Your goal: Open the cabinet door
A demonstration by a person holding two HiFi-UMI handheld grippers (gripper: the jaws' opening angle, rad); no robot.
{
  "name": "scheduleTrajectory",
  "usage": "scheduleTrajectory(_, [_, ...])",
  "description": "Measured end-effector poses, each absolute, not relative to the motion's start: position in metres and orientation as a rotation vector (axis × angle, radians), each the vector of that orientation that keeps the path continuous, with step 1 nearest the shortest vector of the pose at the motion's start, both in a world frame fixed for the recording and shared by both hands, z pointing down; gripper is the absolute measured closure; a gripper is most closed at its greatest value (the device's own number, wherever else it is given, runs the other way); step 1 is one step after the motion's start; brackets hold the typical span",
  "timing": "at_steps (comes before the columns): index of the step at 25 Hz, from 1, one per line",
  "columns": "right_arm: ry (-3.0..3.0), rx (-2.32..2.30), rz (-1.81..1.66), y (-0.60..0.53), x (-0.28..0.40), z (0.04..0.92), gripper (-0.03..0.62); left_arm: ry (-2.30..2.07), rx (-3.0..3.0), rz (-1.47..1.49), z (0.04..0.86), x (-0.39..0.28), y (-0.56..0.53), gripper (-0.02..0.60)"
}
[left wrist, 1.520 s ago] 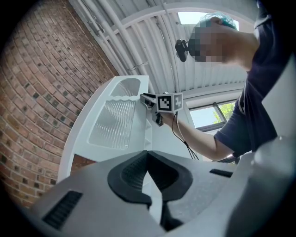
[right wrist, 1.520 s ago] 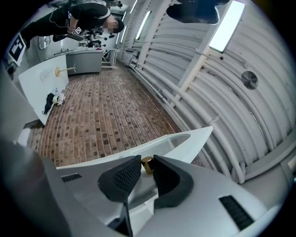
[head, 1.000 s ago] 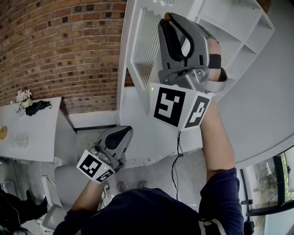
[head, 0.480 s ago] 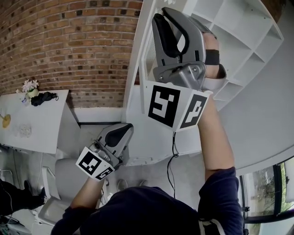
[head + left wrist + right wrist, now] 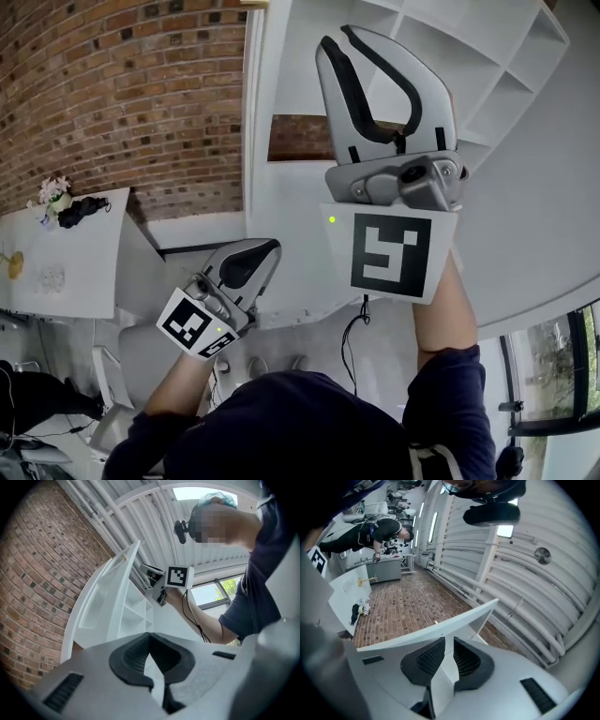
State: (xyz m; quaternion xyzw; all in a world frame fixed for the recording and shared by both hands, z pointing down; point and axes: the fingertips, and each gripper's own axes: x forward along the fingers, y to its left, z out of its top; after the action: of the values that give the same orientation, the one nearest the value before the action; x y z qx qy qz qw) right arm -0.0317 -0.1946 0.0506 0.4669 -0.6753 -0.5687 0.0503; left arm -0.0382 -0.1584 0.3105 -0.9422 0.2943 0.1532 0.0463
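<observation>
The white cabinet [image 5: 487, 56] stands with its shelves bare to view. Its door [image 5: 249, 122] is swung out on the left and shows edge-on in the head view. My right gripper [image 5: 337, 37] is raised in front of the shelves, to the right of the door and apart from it. Its jaws are closing, with a narrow gap and nothing between them. In the right gripper view the door's white edge [image 5: 440, 625] lies beyond the right gripper [image 5: 449, 641]. My left gripper [image 5: 267, 246] hangs lower left, shut and empty; the left gripper [image 5: 150, 635] faces the door [image 5: 101, 597] and shelves [image 5: 136, 613].
A brick wall [image 5: 122, 94] runs behind the cabinet on the left. A white table [image 5: 84, 272] with flowers and a black item stands at the far left. A black cable [image 5: 352, 337] hangs below the right gripper. A window [image 5: 553, 384] is at lower right.
The door has swung wider, from showing its slatted face to edge-on. The right gripper has come away from the door, shifted right and rolled, so its marker faces the camera. The left gripper has barely moved.
</observation>
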Motion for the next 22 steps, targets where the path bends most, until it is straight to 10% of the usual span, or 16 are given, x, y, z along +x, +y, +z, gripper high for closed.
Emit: scheduleTrajectory(22, [-2.897, 1.381, -0.505, -0.24, 0.132, 0.225, 0.546, 0.791, -2.919, 0.339, 0.305, 0.069, -0.196, 0.581])
